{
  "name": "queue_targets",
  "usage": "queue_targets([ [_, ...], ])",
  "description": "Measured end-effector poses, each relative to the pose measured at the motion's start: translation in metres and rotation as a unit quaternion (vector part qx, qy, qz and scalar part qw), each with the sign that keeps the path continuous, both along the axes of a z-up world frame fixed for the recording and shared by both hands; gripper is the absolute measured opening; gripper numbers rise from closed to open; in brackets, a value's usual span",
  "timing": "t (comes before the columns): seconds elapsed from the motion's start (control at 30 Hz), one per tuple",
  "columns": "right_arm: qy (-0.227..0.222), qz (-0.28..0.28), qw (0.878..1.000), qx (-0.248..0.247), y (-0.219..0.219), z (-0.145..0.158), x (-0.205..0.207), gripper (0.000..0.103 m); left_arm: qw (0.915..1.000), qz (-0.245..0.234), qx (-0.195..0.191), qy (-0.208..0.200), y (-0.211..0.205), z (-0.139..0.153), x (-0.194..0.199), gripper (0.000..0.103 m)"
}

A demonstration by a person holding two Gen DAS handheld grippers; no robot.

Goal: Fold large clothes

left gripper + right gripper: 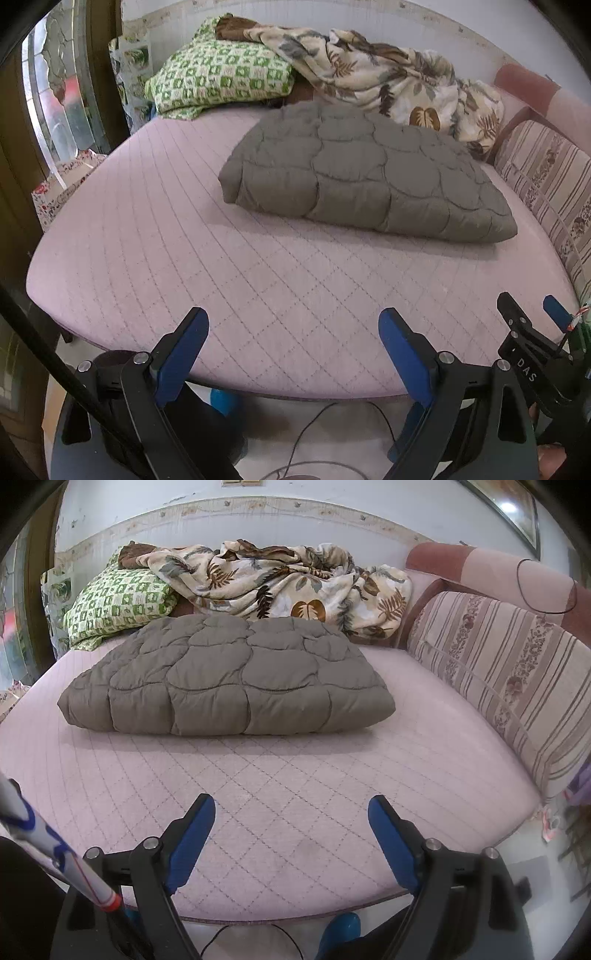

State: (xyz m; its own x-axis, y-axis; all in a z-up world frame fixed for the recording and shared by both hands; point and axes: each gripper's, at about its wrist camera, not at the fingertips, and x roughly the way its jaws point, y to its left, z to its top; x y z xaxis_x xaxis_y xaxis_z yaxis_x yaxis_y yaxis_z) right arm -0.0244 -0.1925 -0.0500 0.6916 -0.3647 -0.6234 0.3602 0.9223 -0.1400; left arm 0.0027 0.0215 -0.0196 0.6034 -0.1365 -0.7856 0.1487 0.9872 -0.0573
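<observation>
- Left wrist view: your left gripper (293, 323) stood wide and empty over the bed's (155, 229) near edge; the folded grey quilt (365, 177) lay well ahead.
- Right wrist view: your right gripper (291, 810) gaped wide, empty, the quilt (229, 679) lying mid-bed.

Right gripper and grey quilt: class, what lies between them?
Only bare pink mattress separates the right gripper from the grey quilt, as the right wrist view shows.

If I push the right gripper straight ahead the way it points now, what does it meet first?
Most likely the bare pink mattress, short of the folded grey quilt. The right gripper is open and empty; depth is uncertain.
</observation>
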Motion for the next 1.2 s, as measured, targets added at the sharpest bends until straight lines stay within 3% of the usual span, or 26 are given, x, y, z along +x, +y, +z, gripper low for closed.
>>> queue_targets([
  [0.47,0.014,-0.008,1.0,0.001,-0.008,-0.011,0.008,0.089,0.9996,-0.006,0.021,0.018,-0.01,-0.015,0.009,0.093],
  [1.2,0.026,-0.01,1.0,0.003,-0.008,-0.02,0.011,0.089,0.9991,-0.012,0.023,0.034,-0.015,-0.023,0.008,0.092],
])
